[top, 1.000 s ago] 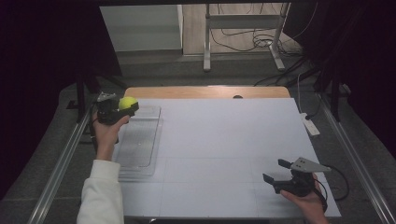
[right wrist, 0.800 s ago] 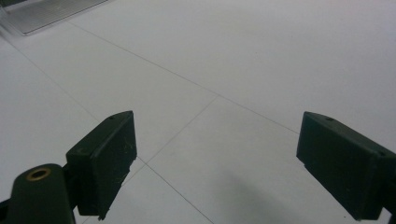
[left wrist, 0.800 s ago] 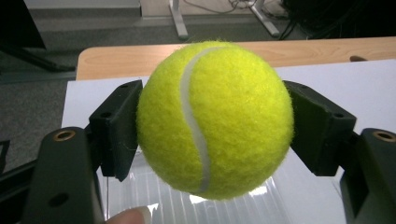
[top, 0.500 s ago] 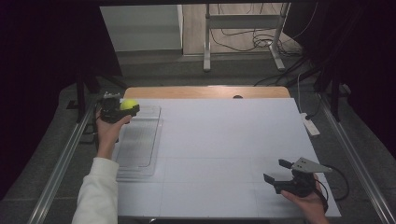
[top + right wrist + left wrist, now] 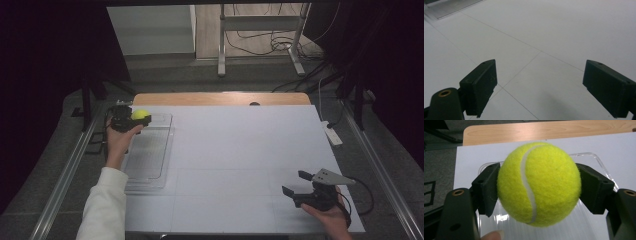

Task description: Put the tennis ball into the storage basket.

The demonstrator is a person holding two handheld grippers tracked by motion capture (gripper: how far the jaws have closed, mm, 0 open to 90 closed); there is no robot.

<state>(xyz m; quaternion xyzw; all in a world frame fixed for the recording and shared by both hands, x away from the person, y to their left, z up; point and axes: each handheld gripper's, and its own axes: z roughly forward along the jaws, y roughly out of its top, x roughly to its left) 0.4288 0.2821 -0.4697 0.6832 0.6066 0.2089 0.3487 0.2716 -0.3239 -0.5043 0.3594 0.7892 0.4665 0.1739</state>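
clamped in the left gripper (image 5: 536,202) is a yellow tennis ball (image 5: 537,183), both black jaws pressed flat against its sides so that the felt bulges past them above and below, with the white seam curving down its front. in the high view the ball (image 5: 140,114) sits at the far left of the table, held over the far end of a clear plastic tray (image 5: 150,165) that lies lengthwise along the left edge of the white table cover (image 5: 240,160). whether the ball rests on the tray or hangs just above it cannot be told. the left gripper (image 5: 131,120) is carried by a hand with a white sleeve (image 5: 102,210) that comes up from the near left. in the left gripper view the tray's ribbed floor (image 5: 579,225) and rounded clear rim show behind and below the ball, and a fingertip (image 5: 492,235) shows at the bottom edge. beyond the cover a strip of bare wooden tabletop (image 5: 220,98) runs along the far side. well apart, at the near right corner, the right gripper (image 5: 296,183) rests low over the cover in the other hand (image 5: 327,215), its jaws spread wide with nothing between them; the right gripper view (image 5: 539,87) looks between them onto bare white cover crossed by thin lines.
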